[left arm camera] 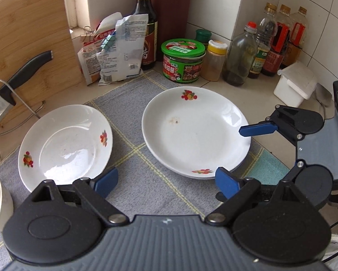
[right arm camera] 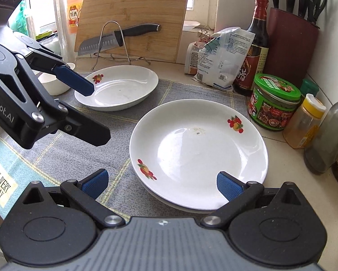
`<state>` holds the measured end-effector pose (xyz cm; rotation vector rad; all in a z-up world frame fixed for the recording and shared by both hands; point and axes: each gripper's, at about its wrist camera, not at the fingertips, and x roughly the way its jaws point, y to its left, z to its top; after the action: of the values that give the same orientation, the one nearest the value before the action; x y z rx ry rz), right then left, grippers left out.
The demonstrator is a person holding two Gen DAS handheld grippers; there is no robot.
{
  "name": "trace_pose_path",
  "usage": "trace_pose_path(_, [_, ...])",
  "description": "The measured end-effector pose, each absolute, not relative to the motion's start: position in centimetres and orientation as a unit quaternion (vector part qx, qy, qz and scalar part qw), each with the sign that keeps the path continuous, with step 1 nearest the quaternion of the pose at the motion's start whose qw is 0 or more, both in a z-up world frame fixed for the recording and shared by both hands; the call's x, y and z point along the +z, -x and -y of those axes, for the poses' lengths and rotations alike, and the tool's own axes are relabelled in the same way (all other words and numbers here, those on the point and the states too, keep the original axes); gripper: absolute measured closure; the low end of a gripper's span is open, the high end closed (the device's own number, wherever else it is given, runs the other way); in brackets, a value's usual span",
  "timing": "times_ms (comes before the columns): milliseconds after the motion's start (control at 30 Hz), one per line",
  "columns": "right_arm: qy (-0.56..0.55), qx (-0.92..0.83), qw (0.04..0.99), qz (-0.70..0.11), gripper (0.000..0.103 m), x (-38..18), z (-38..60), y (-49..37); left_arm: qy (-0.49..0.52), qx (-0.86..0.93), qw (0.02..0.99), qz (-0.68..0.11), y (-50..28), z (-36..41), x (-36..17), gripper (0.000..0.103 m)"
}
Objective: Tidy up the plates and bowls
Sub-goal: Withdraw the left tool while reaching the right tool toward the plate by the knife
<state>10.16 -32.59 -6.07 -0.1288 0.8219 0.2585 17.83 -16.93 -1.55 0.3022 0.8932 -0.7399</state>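
Over grey mat (left arm camera: 146,171), both tools gape wide, empty.

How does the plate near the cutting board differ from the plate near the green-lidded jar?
The plate near the cutting board lies alone on the cloth; the plate near the jar sits on another plate beneath it. The jar-side plate has a small dark speck inside; the other shows faint smudges. Both are white with fruit prints.

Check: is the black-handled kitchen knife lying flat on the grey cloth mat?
No, the black-handled kitchen knife rests across a wire rack before the wooden board.
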Motion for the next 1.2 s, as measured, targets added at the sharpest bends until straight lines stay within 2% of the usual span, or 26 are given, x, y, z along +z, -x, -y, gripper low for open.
trace_pose_path(300, [0.090, 0.099, 0.894, -0.427, 0.000, -5.7, 27.5, -10.3, -0.112, -0.329, 0.843, -0.411, -18.2, 10.1, -2.8, 0.010])
trace_pose_path(533, [0.104, 0.079, 0.892, -0.434, 0.000, -5.0, 23.7, -10.9, -0.146, -0.301, 0.855, -0.396, -18.5, 6.6, -4.2, 0.010])
trace_pose_path(867, [0.116, 0.073, 0.885, -0.445, 0.000, -4.6, 21.9, -12.9, -0.145, -0.288, 0.855, -0.407, -19.1, 6.1, -7.0, 0.010])
trace_pose_path(1200, [0.135, 0.131, 0.877, -0.442, 0.000, -5.2, 22.3, -18.9, -0.126, -0.249, 0.864, -0.419, -20.7, 7.2, -8.8, 0.010])
